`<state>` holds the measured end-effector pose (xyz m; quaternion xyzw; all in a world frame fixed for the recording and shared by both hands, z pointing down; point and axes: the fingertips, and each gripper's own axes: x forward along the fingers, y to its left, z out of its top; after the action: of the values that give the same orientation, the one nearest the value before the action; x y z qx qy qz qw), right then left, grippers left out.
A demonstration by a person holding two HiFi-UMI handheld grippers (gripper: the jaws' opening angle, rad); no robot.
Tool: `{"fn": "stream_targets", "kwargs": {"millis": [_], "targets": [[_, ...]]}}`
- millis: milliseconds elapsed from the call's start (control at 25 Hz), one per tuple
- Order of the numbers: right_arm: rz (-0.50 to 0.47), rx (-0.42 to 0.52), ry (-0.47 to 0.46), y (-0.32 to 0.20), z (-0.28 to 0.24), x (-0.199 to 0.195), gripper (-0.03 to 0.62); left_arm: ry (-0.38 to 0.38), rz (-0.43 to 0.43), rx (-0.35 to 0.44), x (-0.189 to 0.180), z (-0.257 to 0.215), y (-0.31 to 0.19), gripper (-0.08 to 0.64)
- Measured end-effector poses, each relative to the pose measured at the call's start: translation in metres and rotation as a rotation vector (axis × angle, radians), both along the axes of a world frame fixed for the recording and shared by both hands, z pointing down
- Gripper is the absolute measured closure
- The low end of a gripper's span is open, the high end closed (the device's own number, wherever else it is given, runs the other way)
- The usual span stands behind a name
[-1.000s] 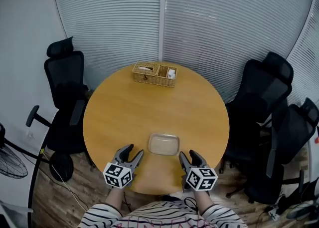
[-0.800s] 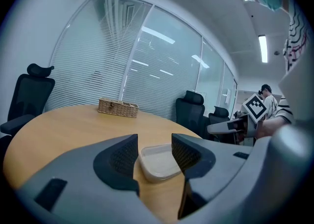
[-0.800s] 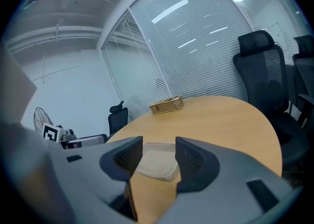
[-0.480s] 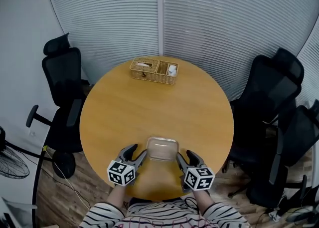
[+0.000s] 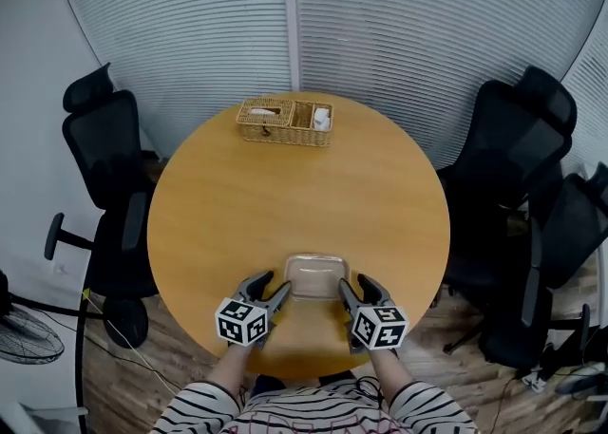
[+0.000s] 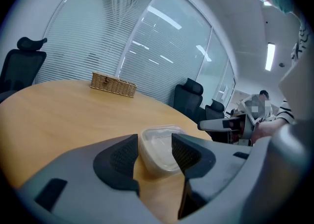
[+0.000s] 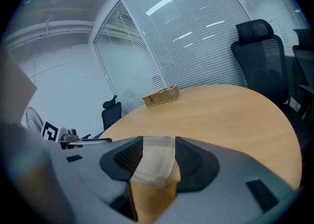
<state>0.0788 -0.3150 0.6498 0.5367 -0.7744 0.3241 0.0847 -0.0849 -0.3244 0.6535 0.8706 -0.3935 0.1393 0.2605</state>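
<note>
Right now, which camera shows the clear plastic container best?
The head view: the whole container shows from above, between the left gripper and right gripper. The left gripper view shows it sharp but partly behind its open jaws; the right gripper view shows it blurred, partly behind its own.

Round wooden table (image 5: 285, 199), black office chairs (image 5: 100, 138), slatted blinds (image 5: 399, 24), wood floor (image 5: 152, 375)

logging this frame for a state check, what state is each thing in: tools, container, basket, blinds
left tool: jaws apart, a near corner of the container in the gap
right tool: jaws apart, the other near corner in the gap
clear plastic container: flat on the round table, lid seemingly on
wicker basket: upright, open top, white items inside
blinds: slats shut
</note>
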Motion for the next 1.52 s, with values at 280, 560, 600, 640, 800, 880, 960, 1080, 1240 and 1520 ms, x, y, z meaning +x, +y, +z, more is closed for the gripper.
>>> {"fn": "stream_targets", "kwargs": {"millis": [280, 560, 600, 640, 800, 880, 960, 1080, 1240, 1520], "targets": [[0.047, -0.035, 0.011, 0.001, 0.021, -0.005, 0.377, 0.022, 0.057, -0.043, 0.01, 0.015, -0.006, 0.367], [0.047, -0.04, 0.02, -0.004, 0.032, -0.007, 0.377, 0.05, 0.038, -0.08, 0.014, 0.026, -0.015, 0.367], [0.044, -0.042, 0.022, -0.004, 0.033, -0.007, 0.378, 0.054, 0.037, -0.084, 0.015, 0.028, -0.015, 0.367], [0.041, -0.043, 0.025, -0.004, 0.035, -0.007, 0.379, 0.056, 0.037, -0.088, 0.016, 0.029, -0.015, 0.367], [0.036, -0.038, 0.042, -0.006, 0.038, -0.008, 0.382, 0.053, 0.036, -0.097, 0.019, 0.035, -0.015, 0.367], [0.036, -0.035, 0.048, -0.006, 0.039, -0.01, 0.383, 0.051, 0.031, -0.093, 0.019, 0.035, -0.014, 0.367], [0.037, -0.034, 0.05, -0.005, 0.039, -0.011, 0.385, 0.054, 0.02, -0.085, 0.02, 0.033, -0.014, 0.367], [0.048, -0.034, 0.038, -0.004, 0.038, -0.012, 0.39, 0.066, 0.007, -0.079, 0.021, 0.031, -0.014, 0.367], [0.067, -0.031, 0.028, -0.004, 0.034, -0.013, 0.391, 0.063, -0.005, -0.083, 0.019, 0.03, -0.013, 0.367], [0.092, -0.031, 0.058, -0.001, 0.033, -0.013, 0.403, 0.01, 0.0, -0.059, 0.02, 0.026, -0.01, 0.367]]}}
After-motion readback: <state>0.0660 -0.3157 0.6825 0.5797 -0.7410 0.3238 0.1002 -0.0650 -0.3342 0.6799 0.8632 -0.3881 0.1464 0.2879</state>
